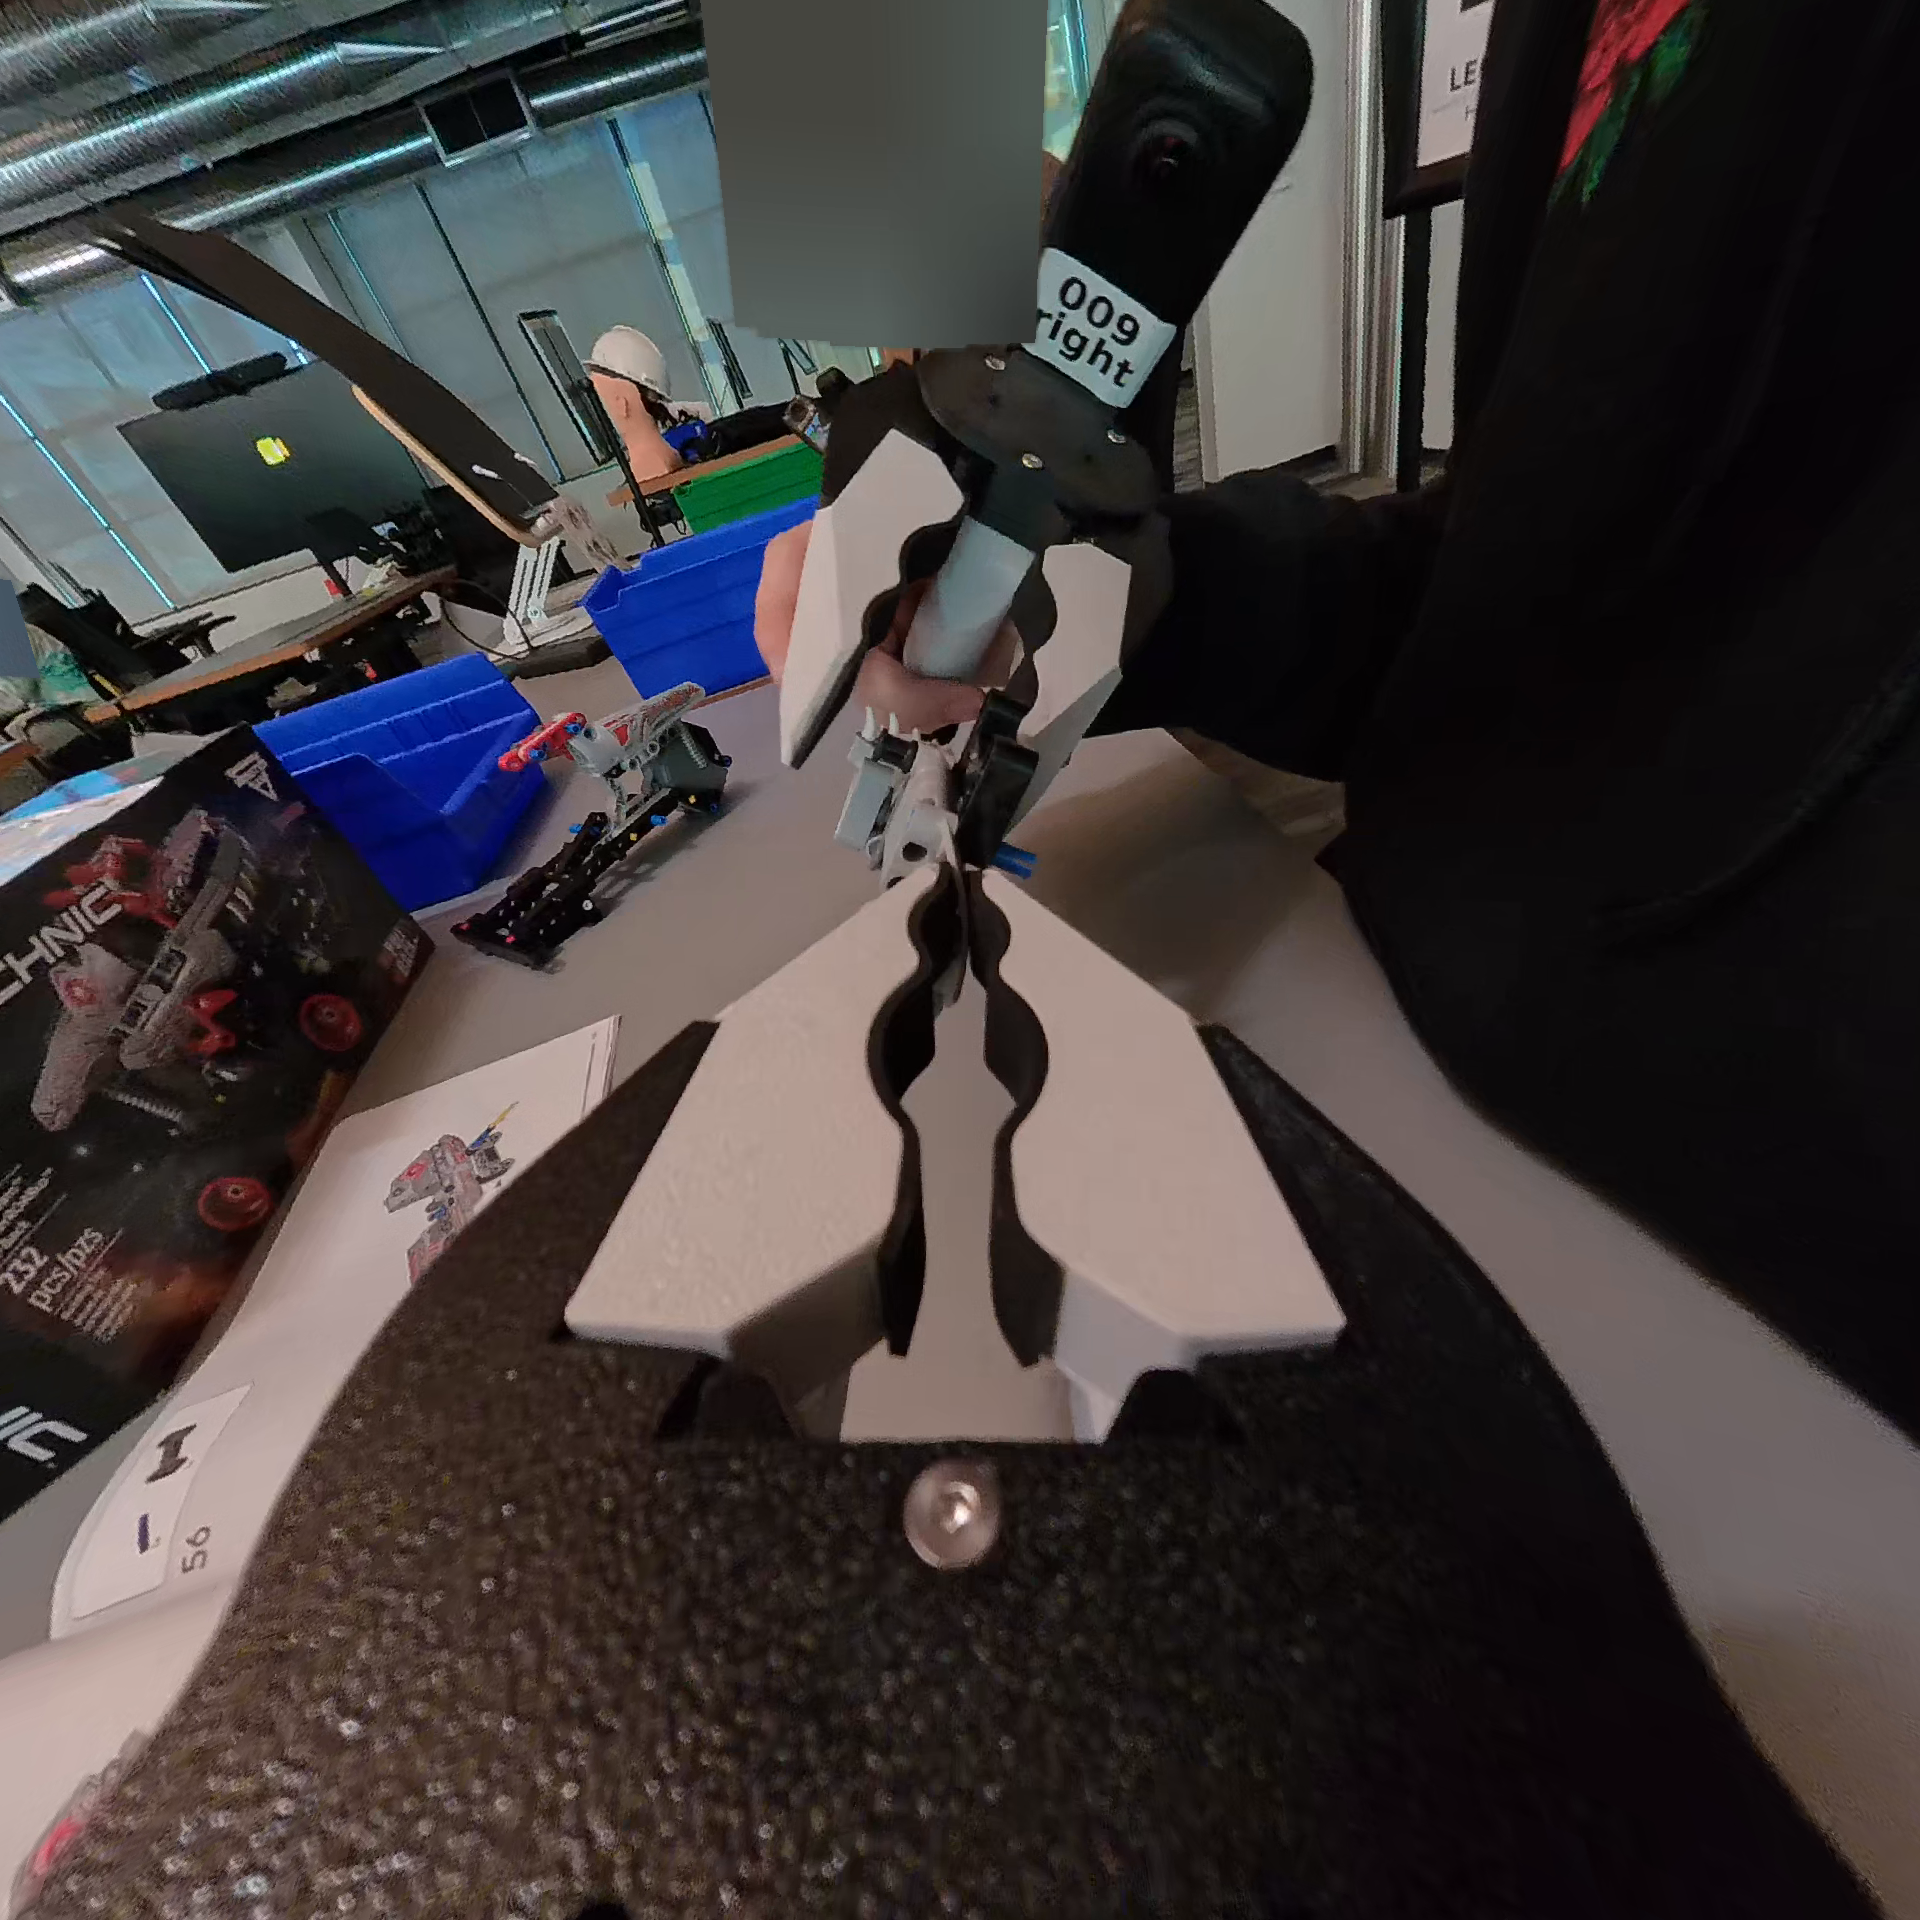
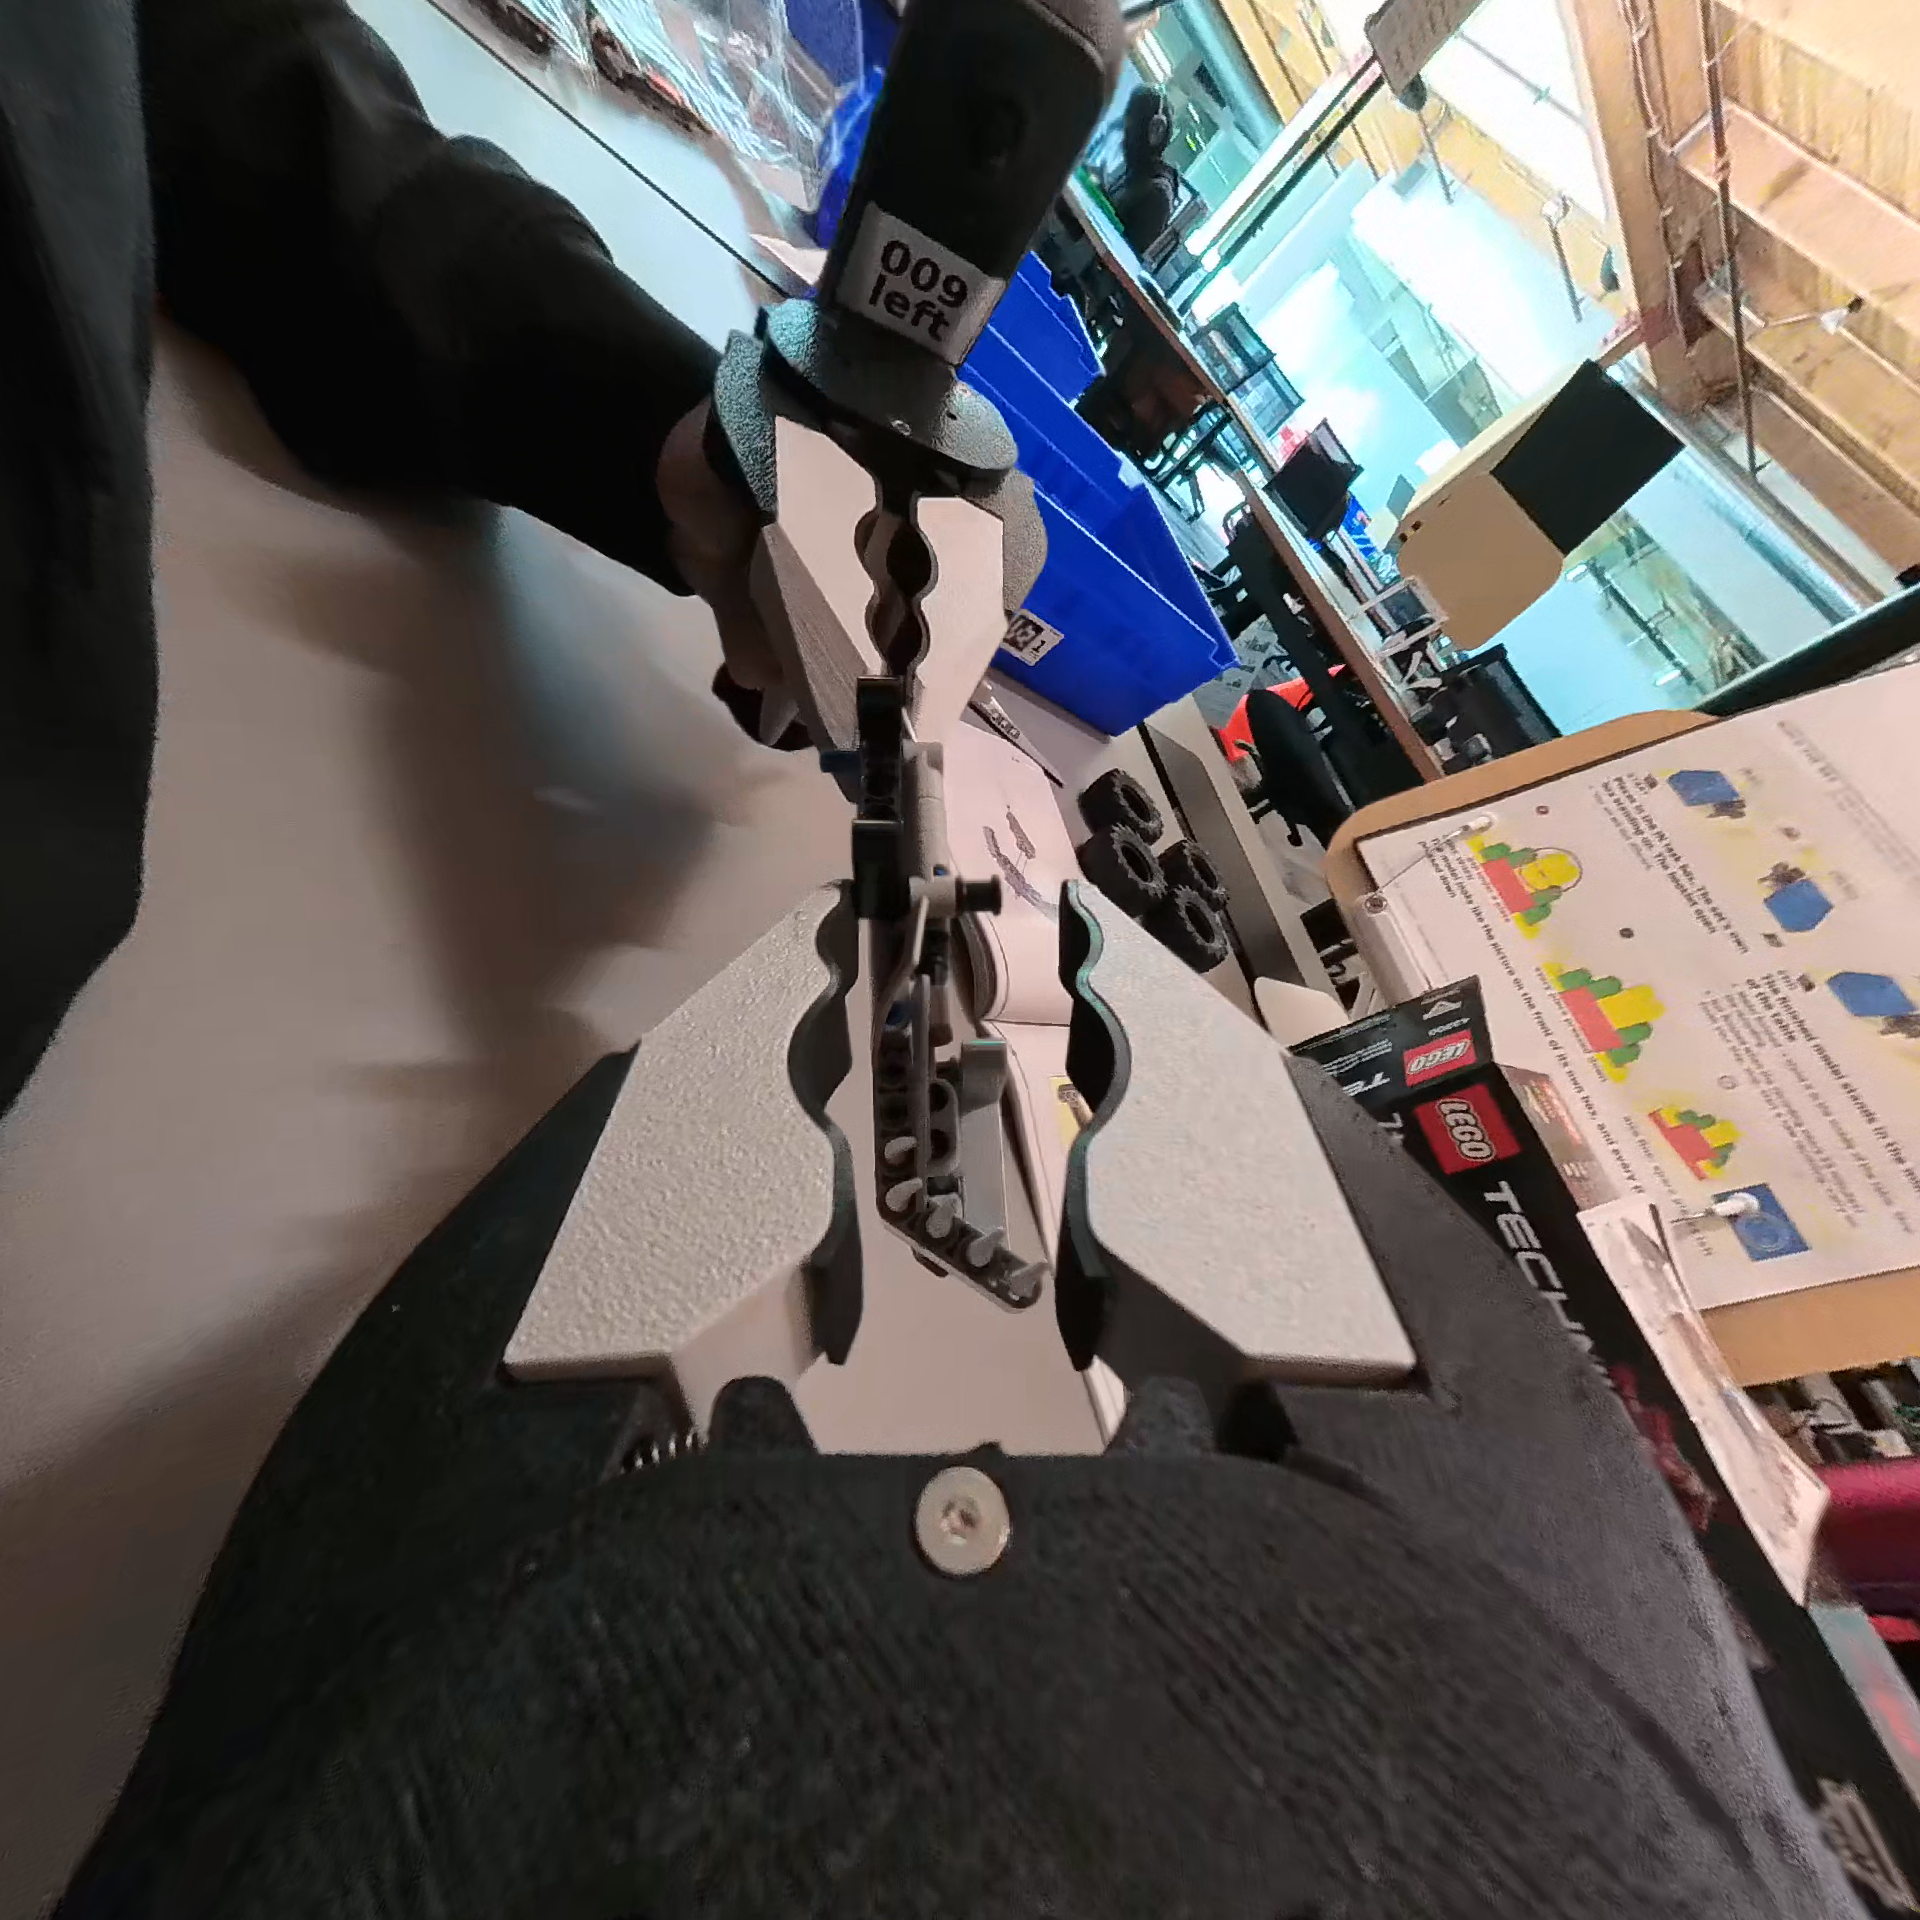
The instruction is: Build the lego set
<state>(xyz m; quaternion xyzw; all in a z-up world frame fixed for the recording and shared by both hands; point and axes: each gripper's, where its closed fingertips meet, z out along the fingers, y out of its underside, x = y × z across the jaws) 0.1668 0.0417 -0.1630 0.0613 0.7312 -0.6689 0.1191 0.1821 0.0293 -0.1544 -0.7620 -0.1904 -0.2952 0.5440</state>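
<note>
Left wrist view: left gripper (image 1: 956, 894) nearly closed, pinching the end of a small grey-white-black Technic sub-assembly (image 1: 914, 795) held in mid-air. A long black-and-grey chassis section (image 1: 613, 821) lies on the grey table (image 1: 1143, 873), unfinished.

Right wrist view: right gripper (image 2: 951, 935) stands wide; sub-assembly (image 2: 914, 1039) lies between its fingers, contact unclear. Black knobbly tyres (image 2: 1153, 868) unmounted, so plenty left.

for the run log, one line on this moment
left gripper: shut on subassembly | right gripper: open around it | chassis: on table
</note>
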